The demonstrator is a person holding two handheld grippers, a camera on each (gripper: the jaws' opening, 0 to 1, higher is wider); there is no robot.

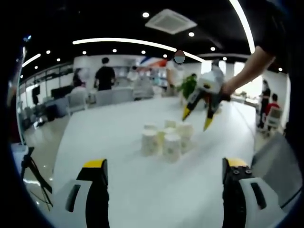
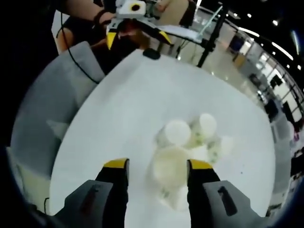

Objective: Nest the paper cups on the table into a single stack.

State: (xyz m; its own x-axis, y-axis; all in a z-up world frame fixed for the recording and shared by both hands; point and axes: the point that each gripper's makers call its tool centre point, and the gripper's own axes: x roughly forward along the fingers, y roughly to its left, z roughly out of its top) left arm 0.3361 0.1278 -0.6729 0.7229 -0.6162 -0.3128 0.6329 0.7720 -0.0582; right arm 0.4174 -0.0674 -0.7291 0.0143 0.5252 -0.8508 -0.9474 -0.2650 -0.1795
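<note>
A: Where are the cups sitting right now?

B: The small white paper cups are standing bunched in a tight cluster near the middle of the broad white table. Several look to be touching. In the right gripper view they are appearing from above as pale round rims, just ahead of that gripper.

A: And the grippers?

B: The right gripper, grey with yellow tips, is hovering over the cluster with its jaws spread apart, straddling the nearest cup and grasping nothing. In the left gripper view it is hanging tips-down at the far side of the cups. The left gripper is waiting low over the near part of the table, jaws wide and empty, well short of the cups.

A: What are you worrying about?

B: Crowding, mostly. With the cups packed so closely, I judge a jaw coming down could be landing on a neighbour's rim instead of slipping into the gap, tipping it or shoving the whole bunch sideways. Paper is light, so a knocked cup would likely be rolling away.

A: Anything about the squeeze itself?

B: Thin paper walls are probably crushing easily; a hard close could be ovalling the rim, and a bent cup may not nest cleanly. Also, whether any cup is already nested in another is hard to tell from here.
</note>
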